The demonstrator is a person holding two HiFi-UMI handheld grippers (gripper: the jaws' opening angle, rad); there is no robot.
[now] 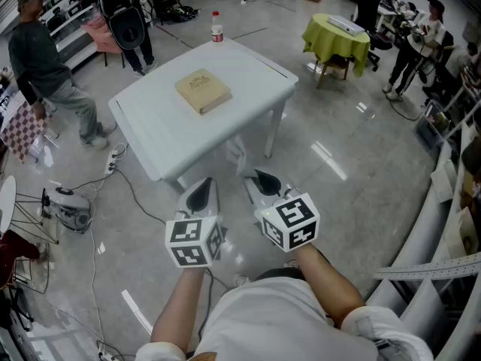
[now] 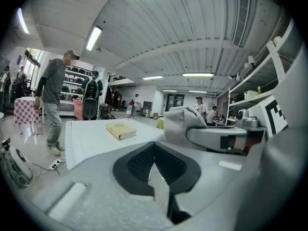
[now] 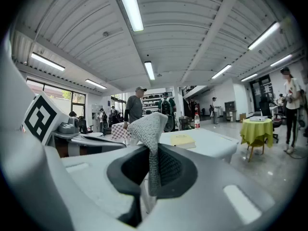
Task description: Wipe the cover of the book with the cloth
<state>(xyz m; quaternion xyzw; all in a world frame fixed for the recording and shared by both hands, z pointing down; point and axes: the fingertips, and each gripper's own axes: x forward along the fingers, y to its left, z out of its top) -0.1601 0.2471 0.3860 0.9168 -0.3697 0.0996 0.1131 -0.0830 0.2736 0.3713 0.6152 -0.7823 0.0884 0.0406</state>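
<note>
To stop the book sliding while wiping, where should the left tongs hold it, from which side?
Probably the near-left edge of the book, approached low from the left side of the table: it lies flat and closed, so only thin edges offer a pinch, keeping the cover free for the cloth.

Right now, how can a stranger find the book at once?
Look for the white table in the middle of the grey floor. Near its middle lies the book, flat and closed. It is tan, unlike the upright bottle with a red cap at the far edge.
</note>
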